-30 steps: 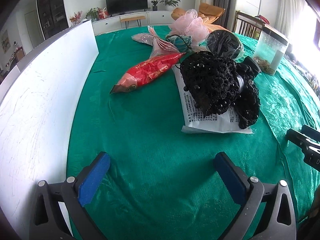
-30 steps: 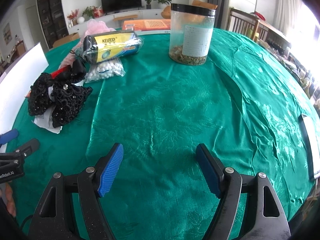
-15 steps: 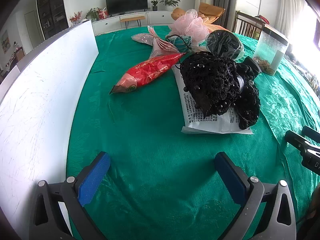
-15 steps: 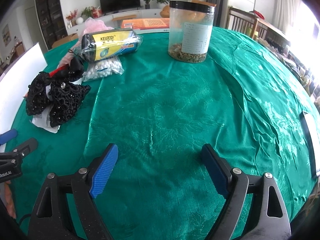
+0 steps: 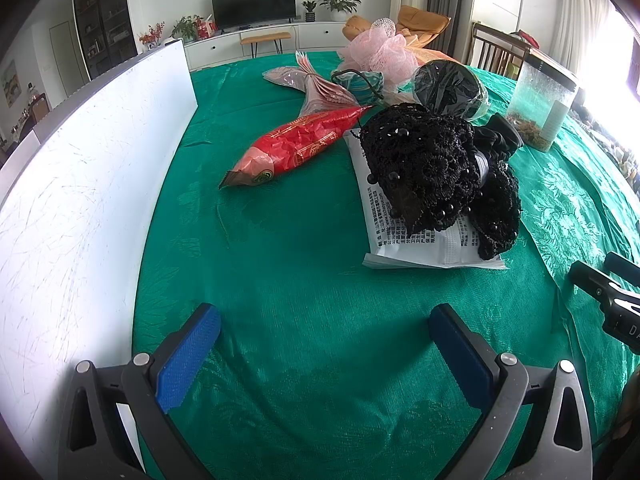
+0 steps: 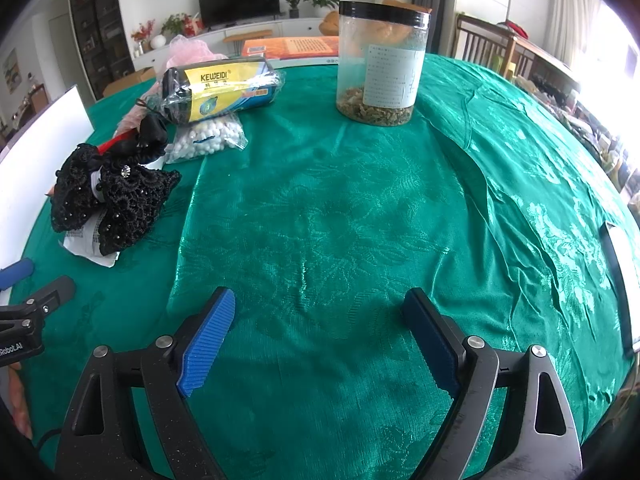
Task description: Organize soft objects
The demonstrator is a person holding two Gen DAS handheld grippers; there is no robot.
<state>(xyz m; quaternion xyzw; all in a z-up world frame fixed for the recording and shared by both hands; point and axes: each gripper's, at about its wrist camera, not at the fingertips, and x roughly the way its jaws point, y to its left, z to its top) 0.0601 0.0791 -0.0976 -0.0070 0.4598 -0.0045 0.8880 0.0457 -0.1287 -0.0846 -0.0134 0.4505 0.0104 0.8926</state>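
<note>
The black lace bow lies on a white printed packet on the green tablecloth, left of middle, with a red fish-shaped wrapper just beyond it (a pink mesh puff sits farther back). The left gripper hangs spread and empty. The right gripper has just been opening; nothing lies between its jaws.

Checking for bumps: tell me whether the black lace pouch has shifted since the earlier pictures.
No. The black lace pouch lies as before on the white packet, beside the red fish.
</note>
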